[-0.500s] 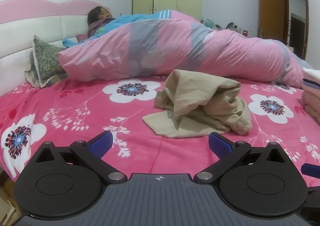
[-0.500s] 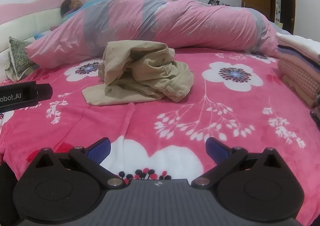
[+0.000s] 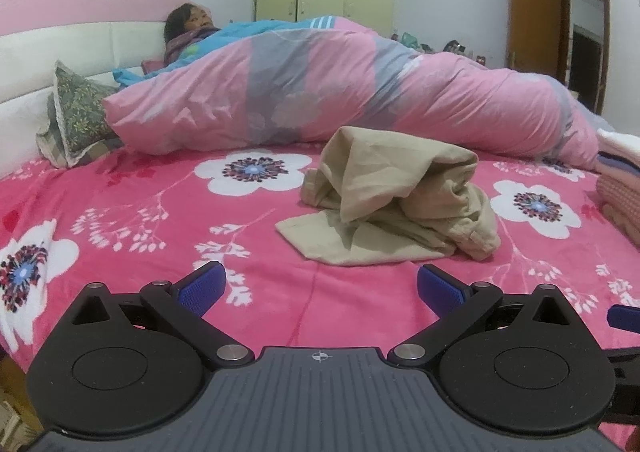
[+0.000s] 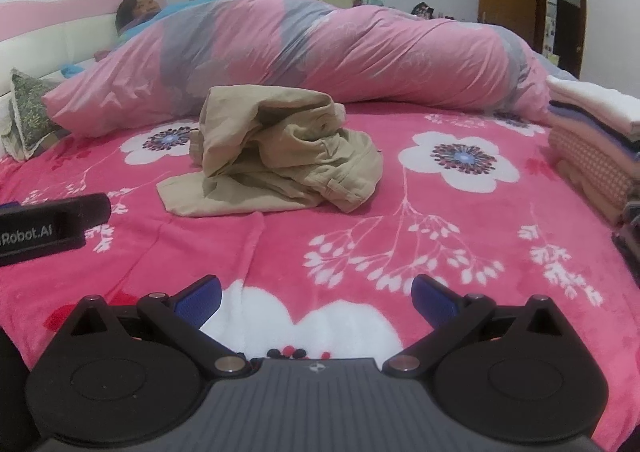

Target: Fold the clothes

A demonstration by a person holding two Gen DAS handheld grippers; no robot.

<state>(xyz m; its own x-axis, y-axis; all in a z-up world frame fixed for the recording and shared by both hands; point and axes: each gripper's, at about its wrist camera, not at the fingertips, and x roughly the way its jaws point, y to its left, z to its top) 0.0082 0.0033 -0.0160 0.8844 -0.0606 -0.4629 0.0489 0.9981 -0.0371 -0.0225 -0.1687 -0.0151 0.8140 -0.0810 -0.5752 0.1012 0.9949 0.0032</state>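
While both claws hang low over the near edge of the bed, the crumpled tan trousers lie in a heap on the pink flowered blanket, ahead of the two claws and touched by neither. One flat corner of the trousers spreads toward the near left, and the bunched part rises behind it.

The left claw stands wide open, its blue pads spread apart with only blanket between them. The right claw is likewise spread wide and holds nothing; a white flower print shows between its pads. In the right wrist view the side of the left claw's body juts in from the left edge, near the trousers' flat corner but apart from it.

Behind the trousers, a pink and grey quilt runs across the far side of the bed, covering a person who lies against the pink and white headboard. A green patterned pillow leans at the far left. At the right edge of the bed sits a stack of folded clothes.
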